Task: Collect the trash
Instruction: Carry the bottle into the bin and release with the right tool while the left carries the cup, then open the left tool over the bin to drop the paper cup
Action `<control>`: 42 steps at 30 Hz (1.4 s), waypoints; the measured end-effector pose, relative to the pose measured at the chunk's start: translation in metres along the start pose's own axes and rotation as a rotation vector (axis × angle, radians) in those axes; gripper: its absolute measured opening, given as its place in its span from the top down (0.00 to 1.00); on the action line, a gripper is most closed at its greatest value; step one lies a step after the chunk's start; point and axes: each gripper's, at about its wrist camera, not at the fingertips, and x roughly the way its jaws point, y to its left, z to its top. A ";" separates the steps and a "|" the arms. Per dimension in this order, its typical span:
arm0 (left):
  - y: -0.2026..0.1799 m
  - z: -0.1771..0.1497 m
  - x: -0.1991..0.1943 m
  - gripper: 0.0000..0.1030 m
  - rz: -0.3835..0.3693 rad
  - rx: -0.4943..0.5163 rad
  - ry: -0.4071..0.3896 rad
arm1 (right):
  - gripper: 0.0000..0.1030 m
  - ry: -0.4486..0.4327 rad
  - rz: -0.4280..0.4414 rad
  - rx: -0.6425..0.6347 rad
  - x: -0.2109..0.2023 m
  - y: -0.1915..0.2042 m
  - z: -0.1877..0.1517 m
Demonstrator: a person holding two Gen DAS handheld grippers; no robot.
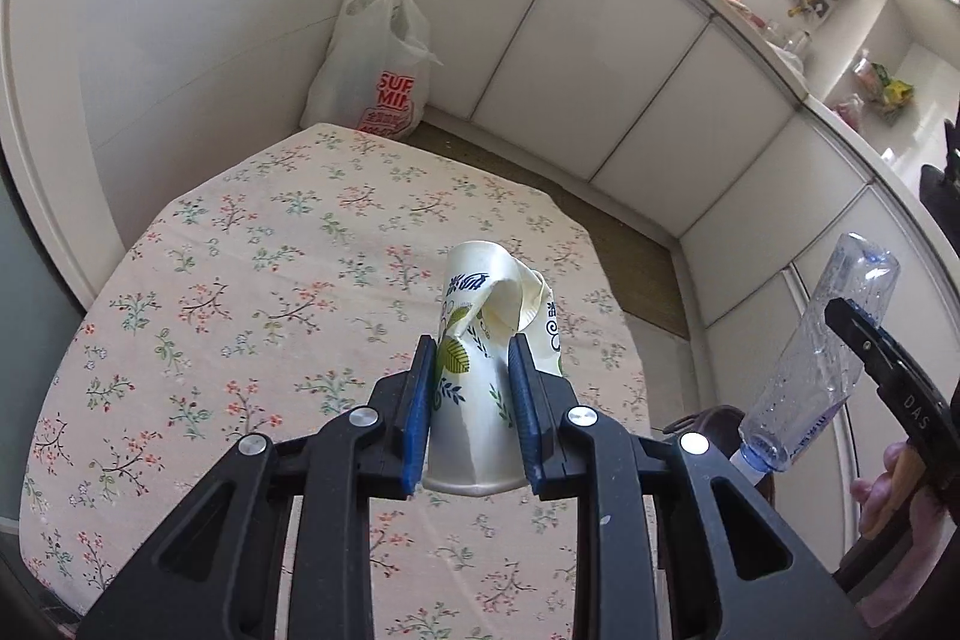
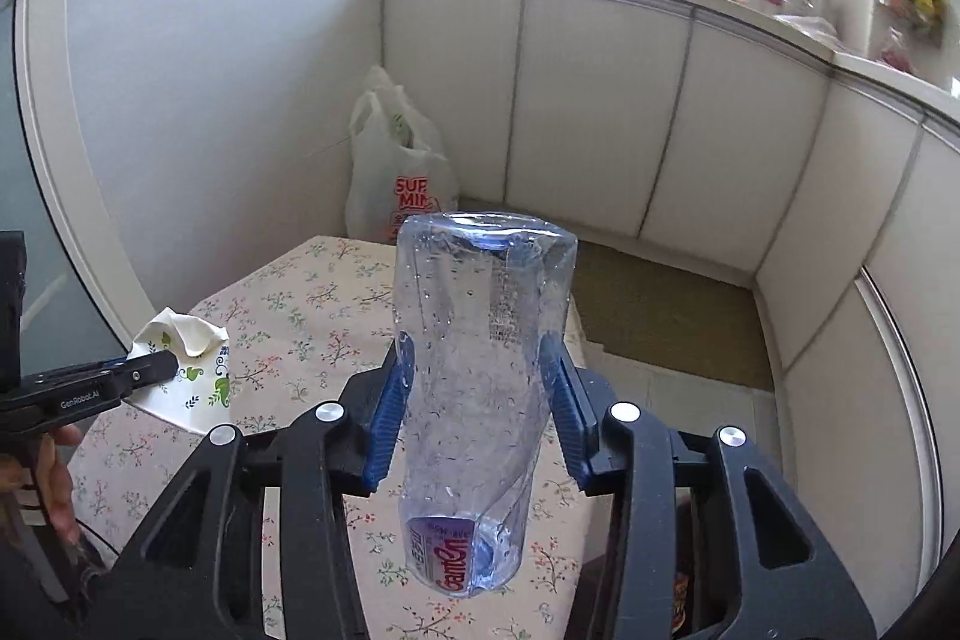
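My left gripper [image 1: 471, 346] is shut on a crumpled white paper cup [image 1: 480, 388] with green leaf print, held above the floral tablecloth [image 1: 240, 280]. The same cup [image 2: 192, 376] shows at the left of the right wrist view, in the left gripper [image 2: 150, 370]. My right gripper [image 2: 480, 358] is shut on a clear plastic bottle [image 2: 474, 388], squeezed between the blue pads, its base pointing away and its labelled neck toward the camera. In the left wrist view that bottle [image 1: 822, 358] hangs at the right edge in the right gripper [image 1: 852, 328].
A white plastic shopping bag [image 1: 378, 57] with red print stands open on the floor in the corner beyond the table; the bag [image 2: 396, 172] also appears in the right wrist view. White cabinet doors [image 1: 600, 69] line the wall. A brown mat [image 2: 660, 304] lies on the floor.
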 end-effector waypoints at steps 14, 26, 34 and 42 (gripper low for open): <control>-0.113 -0.016 0.013 0.76 -0.119 0.169 0.020 | 0.60 -0.149 -0.254 0.400 -0.070 -0.151 -0.073; -0.212 -0.056 0.048 0.76 -0.223 0.273 0.098 | 0.59 -0.107 -0.450 0.602 -0.061 -0.225 -0.139; -0.261 -0.076 0.068 0.76 -0.269 0.323 0.146 | 0.27 -0.073 -0.495 0.684 -0.055 -0.242 -0.156; -0.310 -0.087 0.084 0.75 -0.316 0.374 0.172 | 0.12 -0.102 -0.587 0.782 -0.077 -0.264 -0.174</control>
